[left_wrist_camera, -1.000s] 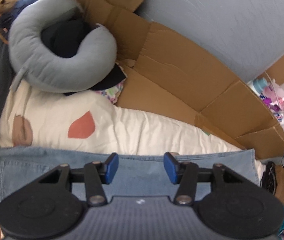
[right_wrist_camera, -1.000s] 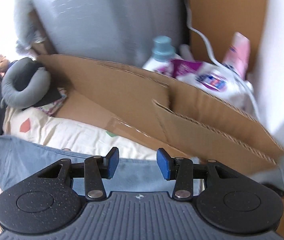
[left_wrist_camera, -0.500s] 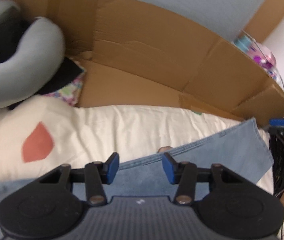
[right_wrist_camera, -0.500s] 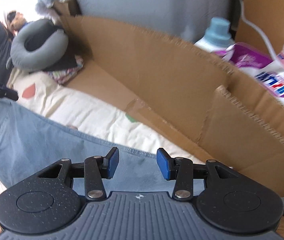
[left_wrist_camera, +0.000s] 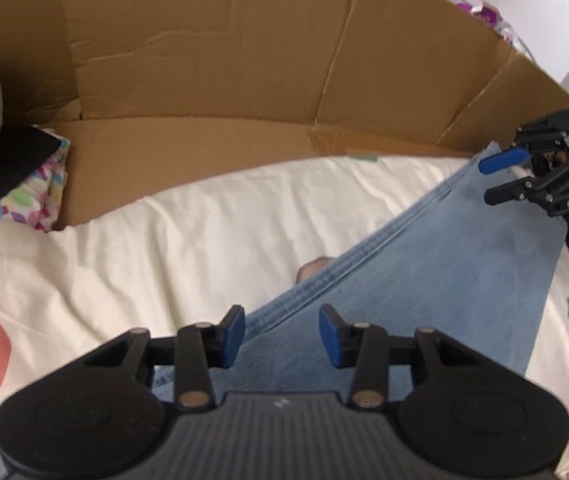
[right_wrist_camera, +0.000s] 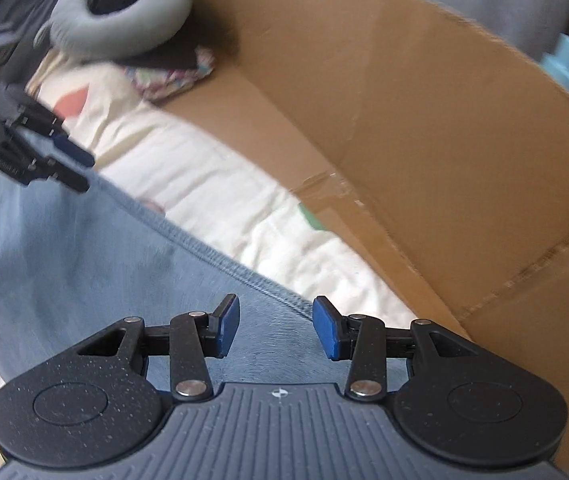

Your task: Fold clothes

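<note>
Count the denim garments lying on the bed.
1. A single light-blue denim garment lies diagonally across the cream bedsheet, in front of the cardboard. Both claws' bodies cover part of it, so a second piece underneath could be hidden.

item: light blue denim garment (left_wrist_camera: 436, 264) | state: spread flat, mostly smooth, stitched hem running diagonally along its edge | place: lying on a cream sheet (left_wrist_camera: 188, 232), below a brown cardboard wall (left_wrist_camera: 220, 60)
</note>
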Motion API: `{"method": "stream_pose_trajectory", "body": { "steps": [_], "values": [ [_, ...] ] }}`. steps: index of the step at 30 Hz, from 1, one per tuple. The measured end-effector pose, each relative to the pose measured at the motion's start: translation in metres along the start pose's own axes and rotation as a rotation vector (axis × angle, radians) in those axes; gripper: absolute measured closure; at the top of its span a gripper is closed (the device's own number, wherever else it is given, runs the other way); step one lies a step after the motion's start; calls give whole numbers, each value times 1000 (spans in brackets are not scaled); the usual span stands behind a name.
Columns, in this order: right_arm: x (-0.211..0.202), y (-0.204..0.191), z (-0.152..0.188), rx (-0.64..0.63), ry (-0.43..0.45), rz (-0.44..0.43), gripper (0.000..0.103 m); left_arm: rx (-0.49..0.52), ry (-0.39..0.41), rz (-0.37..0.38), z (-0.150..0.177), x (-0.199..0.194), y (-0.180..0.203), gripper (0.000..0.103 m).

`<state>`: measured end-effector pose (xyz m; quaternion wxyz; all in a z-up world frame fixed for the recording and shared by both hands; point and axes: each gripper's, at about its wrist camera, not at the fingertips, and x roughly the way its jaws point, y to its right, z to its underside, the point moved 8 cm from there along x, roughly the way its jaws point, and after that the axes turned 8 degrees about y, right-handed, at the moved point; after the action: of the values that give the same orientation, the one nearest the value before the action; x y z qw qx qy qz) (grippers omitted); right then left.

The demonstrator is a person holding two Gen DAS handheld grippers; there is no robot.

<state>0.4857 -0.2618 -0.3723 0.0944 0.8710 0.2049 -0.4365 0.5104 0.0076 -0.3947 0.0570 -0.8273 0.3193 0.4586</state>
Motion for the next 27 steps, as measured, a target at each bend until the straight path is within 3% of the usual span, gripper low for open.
{"method": "stream_pose_trajectory", "body": {
  "steps": [16, 19, 20, 21, 22, 23, 24, 27],
  "values": [
    [68, -28, 18, -341, -204, 11, 56, 158, -75, 10, 18, 23, 2, 60],
    [73, -28, 19, -355, -230, -3, 57, 185, -81, 9, 20, 25, 5, 68],
    [73, -29, 18, -362, -236, -13, 59, 196, -84, 7, 21, 24, 5, 74],
    [73, -29, 18, -370, -241, -17, 76, 197, -89, 8, 21, 23, 5, 77],
    [72, -30, 18, -379, -245, -18, 90, 201, -95, 8, 22, 22, 4, 86],
    [70, -30, 18, -392, -245, -13, 98, 209, -98, 3, 22, 21, 3, 94],
    [69, -31, 18, -408, -242, -6, 103, 215, -97, 0, 21, 20, 1, 97],
    [62, -31, 17, -425, -217, 2, 103, 217, -87, 4, 19, 16, 0, 101]
  ]
}}
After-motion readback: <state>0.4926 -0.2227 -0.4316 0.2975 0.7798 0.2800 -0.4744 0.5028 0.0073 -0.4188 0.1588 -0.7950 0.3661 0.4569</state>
